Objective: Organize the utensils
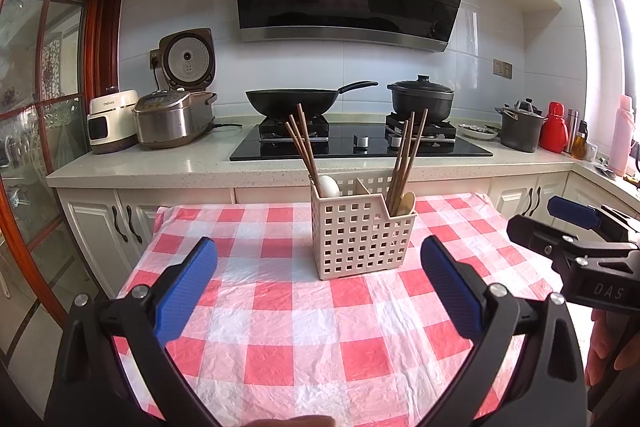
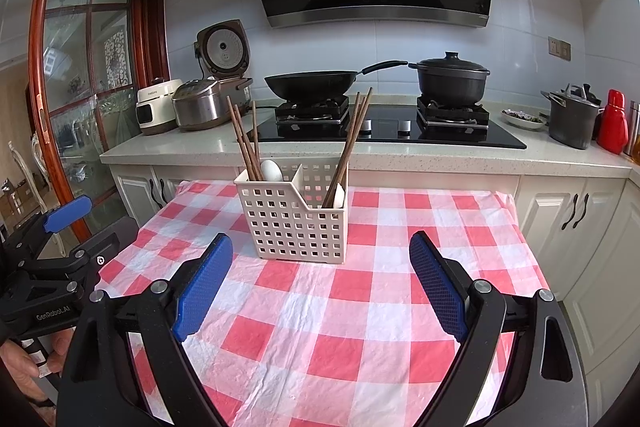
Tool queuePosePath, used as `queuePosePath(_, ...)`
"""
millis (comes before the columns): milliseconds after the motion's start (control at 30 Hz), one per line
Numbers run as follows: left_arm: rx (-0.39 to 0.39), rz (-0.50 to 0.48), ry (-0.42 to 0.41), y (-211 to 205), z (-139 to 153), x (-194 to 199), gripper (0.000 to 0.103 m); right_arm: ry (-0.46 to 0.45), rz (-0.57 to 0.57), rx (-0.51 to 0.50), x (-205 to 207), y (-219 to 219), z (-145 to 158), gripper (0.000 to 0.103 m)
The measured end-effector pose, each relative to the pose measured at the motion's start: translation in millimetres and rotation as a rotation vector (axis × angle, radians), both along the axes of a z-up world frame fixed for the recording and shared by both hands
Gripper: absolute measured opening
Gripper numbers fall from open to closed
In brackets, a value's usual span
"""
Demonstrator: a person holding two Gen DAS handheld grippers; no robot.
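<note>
A beige perforated utensil basket (image 1: 360,239) (image 2: 296,223) stands upright on the red-and-white checked tablecloth (image 1: 304,339) (image 2: 320,331). Its left compartment holds brown chopsticks (image 1: 304,147) (image 2: 244,143) and a white spoon (image 1: 329,185) (image 2: 272,171). Its right compartment holds more chopsticks (image 1: 408,155) (image 2: 352,143) and a pale spoon (image 1: 406,203) (image 2: 339,195). My left gripper (image 1: 319,291) is open and empty, in front of the basket. My right gripper (image 2: 321,287) is open and empty, also in front of the basket; it shows at the right edge of the left wrist view (image 1: 576,227).
Behind the table runs a kitchen counter (image 1: 160,171) with a black hob (image 1: 360,147), a wok (image 1: 292,101), a lidded black pot (image 1: 422,97), rice cookers (image 1: 172,119) and a grey pot (image 1: 520,129). White cabinets (image 2: 580,223) stand to the right of the table.
</note>
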State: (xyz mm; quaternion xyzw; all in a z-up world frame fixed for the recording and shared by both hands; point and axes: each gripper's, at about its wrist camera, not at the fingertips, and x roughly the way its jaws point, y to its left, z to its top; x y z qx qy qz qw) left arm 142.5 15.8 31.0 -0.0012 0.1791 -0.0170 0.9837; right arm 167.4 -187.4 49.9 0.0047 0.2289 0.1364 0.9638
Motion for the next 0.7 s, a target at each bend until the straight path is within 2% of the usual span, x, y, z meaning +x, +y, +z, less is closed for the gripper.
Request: queuePosePath(700,0.001,-0.001,-0.002,-0.3,-0.2,-1.2,0.098,0.01,-0.002,0.004,-1.8,1.2,-3.7,0.085)
